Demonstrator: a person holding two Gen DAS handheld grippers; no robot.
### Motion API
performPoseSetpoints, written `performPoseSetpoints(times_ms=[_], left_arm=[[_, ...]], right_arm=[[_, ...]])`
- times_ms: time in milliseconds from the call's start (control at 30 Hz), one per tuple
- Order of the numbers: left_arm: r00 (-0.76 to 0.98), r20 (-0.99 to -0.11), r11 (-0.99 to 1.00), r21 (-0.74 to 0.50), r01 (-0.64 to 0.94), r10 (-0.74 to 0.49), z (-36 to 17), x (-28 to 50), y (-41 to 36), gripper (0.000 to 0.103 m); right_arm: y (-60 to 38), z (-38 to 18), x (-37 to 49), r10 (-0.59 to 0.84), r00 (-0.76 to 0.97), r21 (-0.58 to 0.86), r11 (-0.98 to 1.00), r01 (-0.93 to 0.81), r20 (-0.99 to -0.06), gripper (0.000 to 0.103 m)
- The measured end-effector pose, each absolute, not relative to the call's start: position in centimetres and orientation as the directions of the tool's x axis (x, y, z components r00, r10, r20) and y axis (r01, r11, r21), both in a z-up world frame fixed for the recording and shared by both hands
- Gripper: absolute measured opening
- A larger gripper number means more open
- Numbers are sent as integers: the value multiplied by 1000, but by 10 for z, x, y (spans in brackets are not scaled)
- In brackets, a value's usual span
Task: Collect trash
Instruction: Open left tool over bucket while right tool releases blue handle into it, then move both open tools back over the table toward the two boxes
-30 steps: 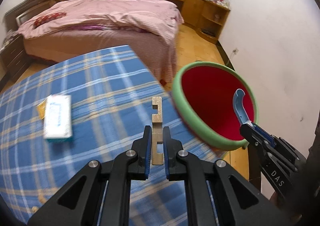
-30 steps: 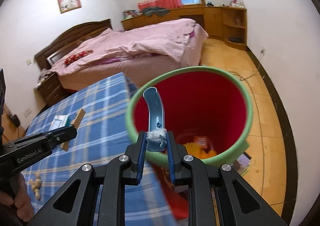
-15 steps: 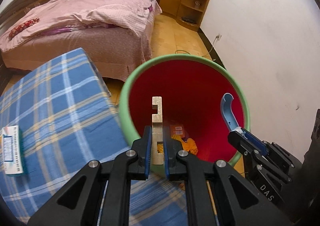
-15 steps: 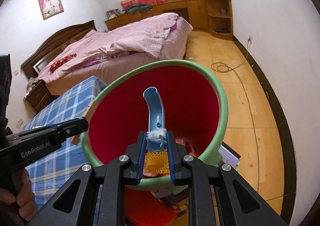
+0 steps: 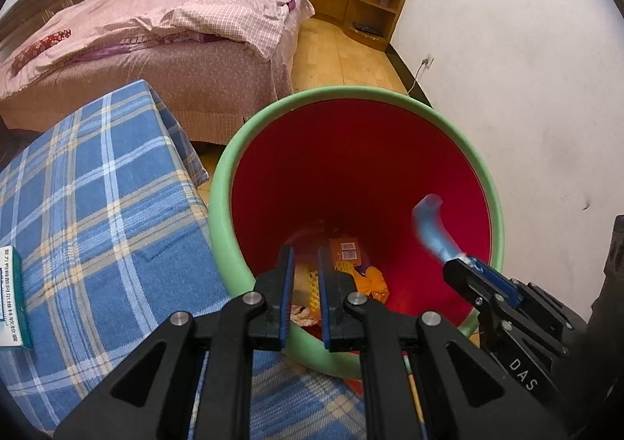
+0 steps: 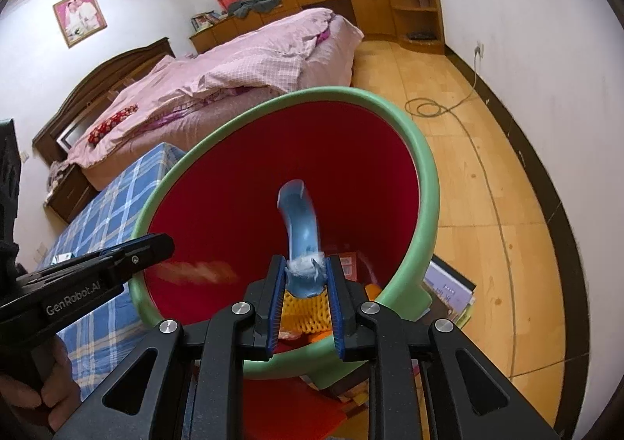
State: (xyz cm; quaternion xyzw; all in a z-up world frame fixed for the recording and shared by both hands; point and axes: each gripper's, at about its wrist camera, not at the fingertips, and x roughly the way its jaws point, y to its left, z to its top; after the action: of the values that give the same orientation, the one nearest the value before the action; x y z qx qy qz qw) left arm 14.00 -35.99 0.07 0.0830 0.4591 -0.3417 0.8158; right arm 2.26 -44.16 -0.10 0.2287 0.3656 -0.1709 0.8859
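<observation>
A red bin with a green rim (image 5: 351, 93) (image 6: 425, 167) stands beside the table. Orange netting and packaging (image 5: 353, 264) lie at its bottom. My left gripper (image 5: 304, 264) is open and empty over the bin's mouth. A blurred tan wooden piece (image 6: 199, 270) is falling inside the bin in the right wrist view. My right gripper (image 6: 304, 268) is over the bin too, jaws slightly parted around a curved blue plastic piece (image 6: 300, 217) (image 5: 433, 229), which is blurred.
A table with a blue plaid cloth (image 5: 97, 206) lies left of the bin, with a white and teal box (image 5: 11, 299) on it. A bed with pink bedding (image 5: 175, 22) is behind. Books (image 6: 448, 291) lie on the wooden floor by the bin.
My left gripper opened and dropped the wooden piece into the bin. My right gripper's jaws have widened around the blue piece, which now blurs. Both grippers moved further over the bin.
</observation>
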Motion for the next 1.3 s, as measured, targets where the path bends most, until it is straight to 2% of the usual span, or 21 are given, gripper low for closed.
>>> performPoseSetpoints(times_ms=[133,333,367,400,433,467,567,967,1233,1300], left_arm=[[340,-802,755,-196,626,-490,3,138,-356,19],[353,-789,758,-207,618,-503,13,132,-344,20],[362,-786,761,-201,617,-501,17,130,-340,22],[371,-786,766,-191,614,-495,19,128,-339,31],[384,-783,770,-181,611,-489,21,127,-335,35],[399,-778,774,-171,609,-485,24,125,-330,39],[431,-769,789,-149,596,-471,30,122,-317,39],[525,-753,877,-140,460,-396,43,138,-241,42],[579,-754,926,-101,365,-311,39,151,-199,43],[589,-756,936,-87,341,-285,37,155,-189,49]], right_arm=[[-442,0,20,-136,676,289,830,476,-724,22],[-438,4,14,-129,681,301,826,476,-721,22],[-436,5,12,-125,687,308,826,472,-716,22],[-435,7,11,-124,691,311,826,469,-712,22],[-434,9,9,-124,696,315,827,466,-707,24],[-432,11,8,-123,701,317,828,463,-702,28],[-428,17,4,-129,714,322,827,460,-688,41],[-402,27,1,-90,742,352,838,417,-664,59],[-380,23,8,-59,737,342,859,381,-673,61],[-377,22,10,-53,736,338,864,372,-674,61]])
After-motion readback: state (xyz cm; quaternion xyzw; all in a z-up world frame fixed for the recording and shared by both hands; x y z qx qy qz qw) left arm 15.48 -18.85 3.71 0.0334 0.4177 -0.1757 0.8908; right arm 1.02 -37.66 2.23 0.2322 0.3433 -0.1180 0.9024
